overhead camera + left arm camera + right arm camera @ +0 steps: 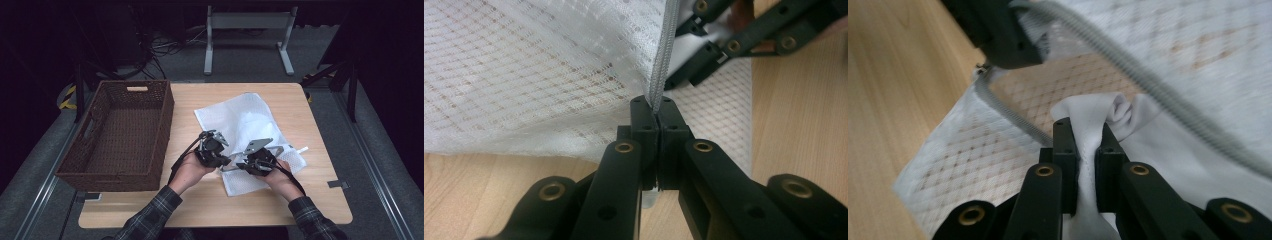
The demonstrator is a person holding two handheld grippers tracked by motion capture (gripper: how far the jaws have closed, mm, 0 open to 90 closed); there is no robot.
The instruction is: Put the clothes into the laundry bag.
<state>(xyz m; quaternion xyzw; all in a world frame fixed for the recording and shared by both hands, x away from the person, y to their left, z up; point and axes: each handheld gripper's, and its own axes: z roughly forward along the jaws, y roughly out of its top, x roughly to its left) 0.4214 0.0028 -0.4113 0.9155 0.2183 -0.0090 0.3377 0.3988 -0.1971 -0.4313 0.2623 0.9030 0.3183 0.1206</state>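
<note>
Brown wicker basket (pixel 120 131) with cut-out handles at left of a light wooden table (pixel 310 200), grey carpeted floor (pixel 240 62), white metal stand (pixel 248 37) and tangled cables (pixel 165 45) beyond

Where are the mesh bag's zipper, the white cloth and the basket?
zipper (pixel 663 55): left gripper view, on the grey teeth strip above the tongs.
white cloth (pixel 1087 150): right gripper view, on the fold pinched between the tongs.
basket (pixel 165 117): high view, on its right wall.
</note>
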